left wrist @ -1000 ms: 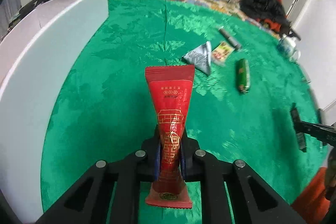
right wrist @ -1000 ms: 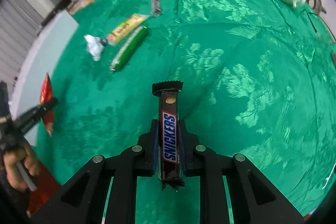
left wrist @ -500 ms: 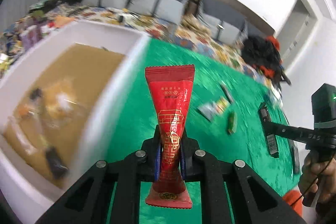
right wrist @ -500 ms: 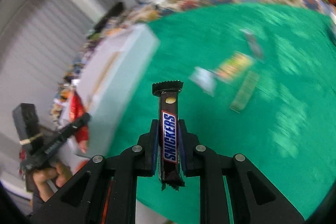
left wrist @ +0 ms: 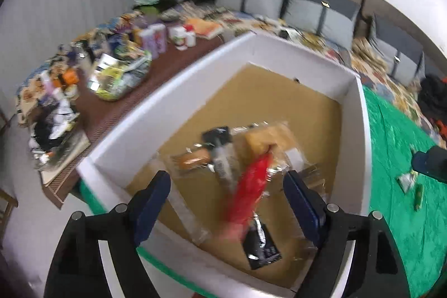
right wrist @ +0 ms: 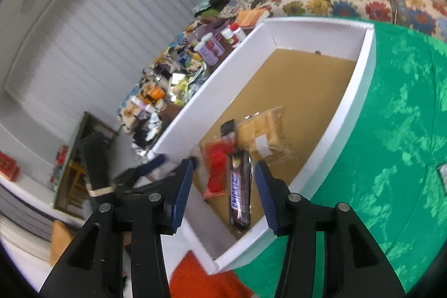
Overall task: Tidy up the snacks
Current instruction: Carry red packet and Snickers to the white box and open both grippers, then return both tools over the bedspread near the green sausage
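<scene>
My left gripper [left wrist: 227,186] hangs over the white box [left wrist: 360,130], its jaws opening wide. The red packet [left wrist: 252,183] is a blurred streak between them, free of the pads, above the snacks on the box's brown floor. In the right wrist view my right gripper [right wrist: 223,175] is over the near end of the same box [right wrist: 349,102], jaws opening. The Snickers bar [right wrist: 239,192] lies loose between the pads, touching neither. The red packet [right wrist: 216,172] is beside it. The left gripper [right wrist: 139,175] shows at the box's left wall.
Clear biscuit packs [left wrist: 268,138] and a black wrapper [left wrist: 259,245] lie in the box. A green bar [left wrist: 417,196] and a silver packet [left wrist: 405,182] remain on the green cloth [right wrist: 405,130]. A cluttered brown side table [left wrist: 117,108] stands beyond the box's left wall.
Both grippers have swung from above the green cloth to above the white box. Both jaws have opened, and the red packet and the Snickers bar have left the pads.
</scene>
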{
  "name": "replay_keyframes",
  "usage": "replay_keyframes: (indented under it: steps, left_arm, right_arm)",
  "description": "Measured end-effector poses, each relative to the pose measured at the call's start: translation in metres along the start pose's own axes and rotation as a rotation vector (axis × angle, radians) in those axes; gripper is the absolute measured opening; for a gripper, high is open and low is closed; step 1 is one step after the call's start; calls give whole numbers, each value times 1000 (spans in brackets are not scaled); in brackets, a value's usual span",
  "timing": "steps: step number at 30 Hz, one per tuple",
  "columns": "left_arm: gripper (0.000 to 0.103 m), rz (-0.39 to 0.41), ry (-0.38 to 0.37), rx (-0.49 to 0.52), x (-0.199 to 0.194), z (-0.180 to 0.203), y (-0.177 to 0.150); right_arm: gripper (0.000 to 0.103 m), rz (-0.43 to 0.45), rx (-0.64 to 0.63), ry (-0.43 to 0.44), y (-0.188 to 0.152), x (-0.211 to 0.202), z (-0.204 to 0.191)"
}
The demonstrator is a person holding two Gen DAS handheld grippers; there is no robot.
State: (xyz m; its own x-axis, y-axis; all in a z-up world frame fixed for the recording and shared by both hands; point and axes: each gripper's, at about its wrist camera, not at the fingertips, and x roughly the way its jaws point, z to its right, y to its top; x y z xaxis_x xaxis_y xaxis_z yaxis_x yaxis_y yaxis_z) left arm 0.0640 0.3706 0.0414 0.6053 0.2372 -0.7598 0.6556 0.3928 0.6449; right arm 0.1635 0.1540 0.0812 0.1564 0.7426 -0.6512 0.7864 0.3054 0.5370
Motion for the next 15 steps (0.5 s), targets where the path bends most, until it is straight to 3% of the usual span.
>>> replay_keyframes:
  steps: [4,7,10,12,15]
  left_arm:
    - [83,1,-84,-8,-16,23,-9]
    - [87,17,-201,68,-32,72,-20]
    - [101,9,-314,193,-41,144,-43]
    - [102,-23,-370,254,-33,188,-61]
    - [102,-105,-383,325,-4,248,-86]
  right_arm:
    - [70,60,-92,-182,-23,-26,34]
    - [73,109,-97,-378,-62,-62,93]
    - [73,101,-10,-608,-106,-102,170]
    - [73,94,82,-739,-135,-137,222]
    - [73,119,195,-858,-162,-182,273]
